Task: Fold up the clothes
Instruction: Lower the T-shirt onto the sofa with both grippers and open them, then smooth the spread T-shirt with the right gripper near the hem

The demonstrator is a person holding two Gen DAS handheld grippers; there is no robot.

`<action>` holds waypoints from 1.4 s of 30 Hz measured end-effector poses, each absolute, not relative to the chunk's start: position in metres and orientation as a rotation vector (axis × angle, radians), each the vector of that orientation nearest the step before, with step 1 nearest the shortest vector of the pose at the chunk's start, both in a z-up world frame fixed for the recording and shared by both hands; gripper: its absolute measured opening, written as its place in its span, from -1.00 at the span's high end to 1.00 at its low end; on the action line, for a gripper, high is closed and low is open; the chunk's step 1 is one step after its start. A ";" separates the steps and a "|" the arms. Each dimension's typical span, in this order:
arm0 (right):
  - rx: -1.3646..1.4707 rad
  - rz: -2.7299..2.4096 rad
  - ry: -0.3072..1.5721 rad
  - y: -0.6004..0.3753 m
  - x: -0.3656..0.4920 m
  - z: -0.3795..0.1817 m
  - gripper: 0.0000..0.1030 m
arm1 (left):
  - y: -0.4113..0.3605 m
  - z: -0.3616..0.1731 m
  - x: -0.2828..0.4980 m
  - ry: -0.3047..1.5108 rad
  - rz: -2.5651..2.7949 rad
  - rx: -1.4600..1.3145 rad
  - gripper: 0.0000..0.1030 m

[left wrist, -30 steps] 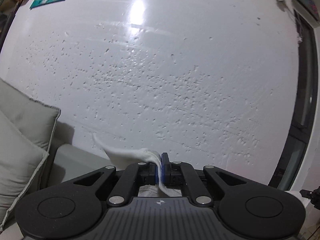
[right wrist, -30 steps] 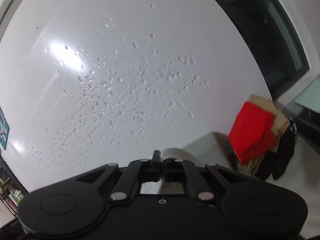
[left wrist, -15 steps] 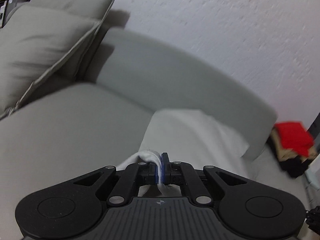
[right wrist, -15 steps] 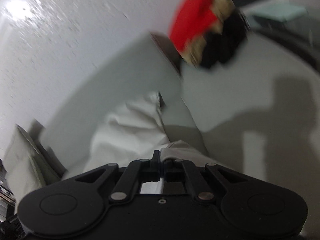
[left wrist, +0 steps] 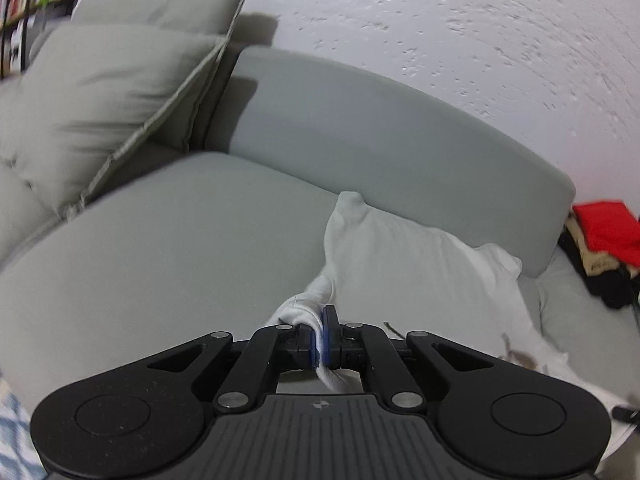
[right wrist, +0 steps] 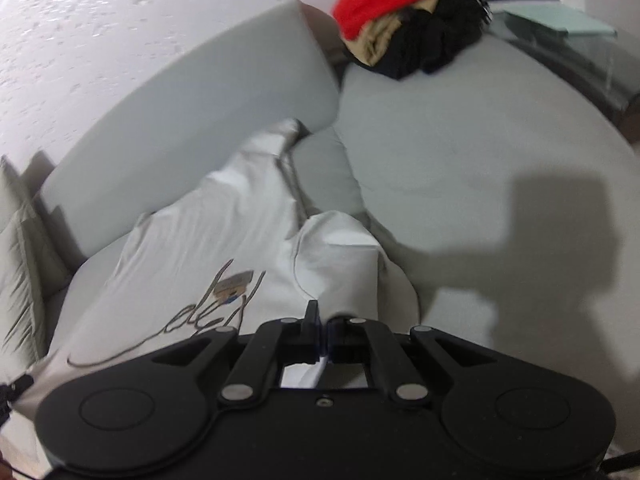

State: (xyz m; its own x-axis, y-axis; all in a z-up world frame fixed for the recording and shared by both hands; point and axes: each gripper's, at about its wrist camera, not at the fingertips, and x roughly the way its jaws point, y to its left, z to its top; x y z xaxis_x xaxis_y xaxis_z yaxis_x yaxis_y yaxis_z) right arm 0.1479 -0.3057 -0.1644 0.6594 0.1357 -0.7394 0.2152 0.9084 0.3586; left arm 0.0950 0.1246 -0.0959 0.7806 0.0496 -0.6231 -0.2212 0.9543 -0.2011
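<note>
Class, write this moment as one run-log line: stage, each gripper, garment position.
stage: laying out | left gripper: shut on white T-shirt | right gripper: shut on white T-shirt | shirt: spread across grey sofa, print up

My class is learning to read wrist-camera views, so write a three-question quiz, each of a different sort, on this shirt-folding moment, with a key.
1. True or false: the left tool is shut on the white shirt.
2. Multiple choice: in the right wrist view, the pile of clothes with the red garment on top lies
A. on the sofa seat, far right of the backrest
B. under the shirt
C. on the cushions
3. Fill in: the printed design on the shirt shows in the ___ wrist view, just left of the right tool.

Key: 1 true; 2 A; 3 right.
</note>
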 end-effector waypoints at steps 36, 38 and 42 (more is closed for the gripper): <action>0.378 -0.055 1.114 -0.305 0.128 -0.230 0.95 | 0.020 -0.204 0.092 1.006 -0.053 0.136 0.92; 0.347 -0.050 1.118 -0.306 0.123 -0.227 0.80 | 0.027 -0.204 0.089 0.989 -0.072 0.116 0.92; 0.535 0.041 1.073 -0.337 0.110 -0.213 0.22 | 0.048 -0.204 0.082 0.960 -0.119 0.028 0.87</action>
